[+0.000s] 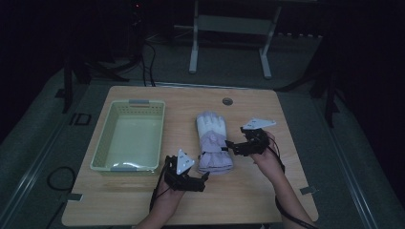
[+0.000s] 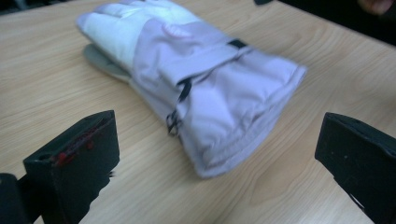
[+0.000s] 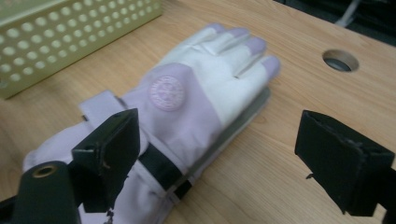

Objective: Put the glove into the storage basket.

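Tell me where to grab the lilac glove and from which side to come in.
Grip the glove at its padded cuff, the end nearest the person. It lies flat, fingers pointing away, so the cuff's open edge is probably the thickest part for jaws to pinch. The left gripper sits just in front of it with jaws open, and could come in low along the table.

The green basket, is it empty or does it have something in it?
Empty. The green basket shows a bare floor in the high view; the glove lies outside it on the table.
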A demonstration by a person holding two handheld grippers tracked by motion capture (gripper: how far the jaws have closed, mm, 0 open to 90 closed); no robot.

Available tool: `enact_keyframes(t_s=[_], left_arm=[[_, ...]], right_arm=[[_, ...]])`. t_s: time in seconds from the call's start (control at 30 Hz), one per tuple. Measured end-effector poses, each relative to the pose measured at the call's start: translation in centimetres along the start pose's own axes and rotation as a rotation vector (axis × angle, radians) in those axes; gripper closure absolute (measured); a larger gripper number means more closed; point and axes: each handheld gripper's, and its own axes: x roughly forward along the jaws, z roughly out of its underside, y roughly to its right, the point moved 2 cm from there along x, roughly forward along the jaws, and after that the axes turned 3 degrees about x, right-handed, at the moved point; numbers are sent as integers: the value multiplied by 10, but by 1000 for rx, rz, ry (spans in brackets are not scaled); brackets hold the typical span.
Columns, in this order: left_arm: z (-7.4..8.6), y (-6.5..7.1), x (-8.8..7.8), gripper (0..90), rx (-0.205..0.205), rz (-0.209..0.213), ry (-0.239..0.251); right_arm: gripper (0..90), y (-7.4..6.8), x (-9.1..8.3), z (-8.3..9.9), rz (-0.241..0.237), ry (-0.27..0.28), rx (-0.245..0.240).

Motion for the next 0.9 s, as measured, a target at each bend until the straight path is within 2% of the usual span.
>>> enact_keyframes(t_s=[0.1,0.17,0.23,0.27,0.33,0.4,0.43,0.53,0.57,0.63,0.73,0.8,0.9], left_arm=[[-10,-7,8,0,-8,46,-11],[-16,-11,16,0,-2,54,-41],[-21,-15,24,0,2,32,-71],[-23,-18,27,0,-11,18,-71],[-28,-21,34,0,-13,-5,-79],[-30,-25,40,0,-23,0,-82],[-31,-25,43,0,-32,9,-86],[-31,-25,47,0,-52,21,-105],[-29,-24,52,3,-50,-4,-143],[-25,-23,55,126,-74,-32,-158],[-17,-26,59,142,-122,-40,-213],[-12,-27,62,156,-160,-21,-228],[-5,-27,66,188,-190,10,-252]], right_arm=[[125,6,3,2,21,-20,54],[107,8,4,2,11,-8,74],[108,10,7,3,4,-6,101],[109,11,9,4,7,-7,102],[147,12,13,5,16,-5,103],[167,13,17,5,11,1,100],[213,13,19,5,17,5,101],[265,11,26,4,8,16,105],[282,9,29,5,-3,16,102],[293,6,34,6,4,12,100],[304,6,41,11,13,-7,111],[307,7,45,16,11,-29,132],[320,6,55,23,5,-89,152]])
